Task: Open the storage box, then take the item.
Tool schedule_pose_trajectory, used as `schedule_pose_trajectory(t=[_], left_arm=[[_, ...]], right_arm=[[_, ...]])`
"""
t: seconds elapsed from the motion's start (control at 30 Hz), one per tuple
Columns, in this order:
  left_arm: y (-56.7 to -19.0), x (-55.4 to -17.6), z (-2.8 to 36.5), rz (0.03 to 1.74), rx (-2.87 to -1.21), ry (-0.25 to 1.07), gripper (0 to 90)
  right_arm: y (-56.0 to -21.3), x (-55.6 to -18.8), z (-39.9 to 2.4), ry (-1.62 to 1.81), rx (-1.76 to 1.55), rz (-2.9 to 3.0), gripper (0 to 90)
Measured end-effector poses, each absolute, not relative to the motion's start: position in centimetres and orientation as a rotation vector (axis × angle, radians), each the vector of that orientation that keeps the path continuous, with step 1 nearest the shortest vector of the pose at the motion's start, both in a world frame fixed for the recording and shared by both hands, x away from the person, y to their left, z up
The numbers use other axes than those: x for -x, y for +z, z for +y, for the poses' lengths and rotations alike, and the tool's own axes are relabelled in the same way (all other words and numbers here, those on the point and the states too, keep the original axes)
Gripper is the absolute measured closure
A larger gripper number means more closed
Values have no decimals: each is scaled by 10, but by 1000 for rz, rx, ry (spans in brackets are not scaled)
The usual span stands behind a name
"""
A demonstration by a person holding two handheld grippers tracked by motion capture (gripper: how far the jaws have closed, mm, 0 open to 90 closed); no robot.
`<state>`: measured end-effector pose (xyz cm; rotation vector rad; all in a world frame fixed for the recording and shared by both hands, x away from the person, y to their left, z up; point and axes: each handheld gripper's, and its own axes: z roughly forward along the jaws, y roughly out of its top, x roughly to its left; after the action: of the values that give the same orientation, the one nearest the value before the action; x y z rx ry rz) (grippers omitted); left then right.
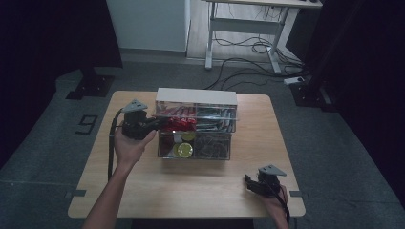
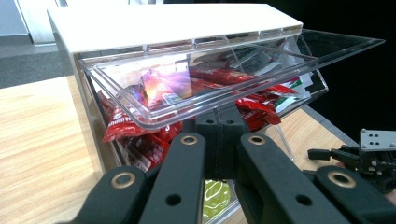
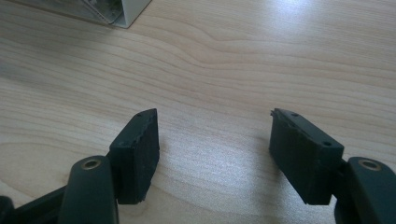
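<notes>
Just above the closed jaws of the left gripper (image 2: 219, 135) a clear hinged flap (image 2: 224, 74) of the storage box (image 1: 196, 125) is seen tilted up and outward, its front lip resting at the jaw tips; whether the lip is pinched or merely propped cannot be told, though the jaws are plainly clenched together; the step in hand is judged to be the opening of the upper left compartment, in which red packets (image 2: 140, 135) are heaped directly behind and below the flap; a steady hold on the flap is called for next, so that the packets can be reached by the other tool; well apart, near the front edge of the table (image 1: 143, 191), the right gripper (image 3: 212, 154) is held released and empty, its jaws spread over bare wood.
</notes>
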<state>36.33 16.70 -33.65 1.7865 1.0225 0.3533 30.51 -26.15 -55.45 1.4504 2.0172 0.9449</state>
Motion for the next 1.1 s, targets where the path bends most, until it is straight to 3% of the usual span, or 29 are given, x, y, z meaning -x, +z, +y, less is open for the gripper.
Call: schedule_pose_trajectory(t=[0.8,1.1], left_arm=[[-326,-370,165,1007,-1781,361,900],[-327,-370,164,1007,-1787,361,897]], right_arm=[[-552,-303,-258,991,-1441,2006,390],[-514,-296,-253,1131,-1385,1928,399]])
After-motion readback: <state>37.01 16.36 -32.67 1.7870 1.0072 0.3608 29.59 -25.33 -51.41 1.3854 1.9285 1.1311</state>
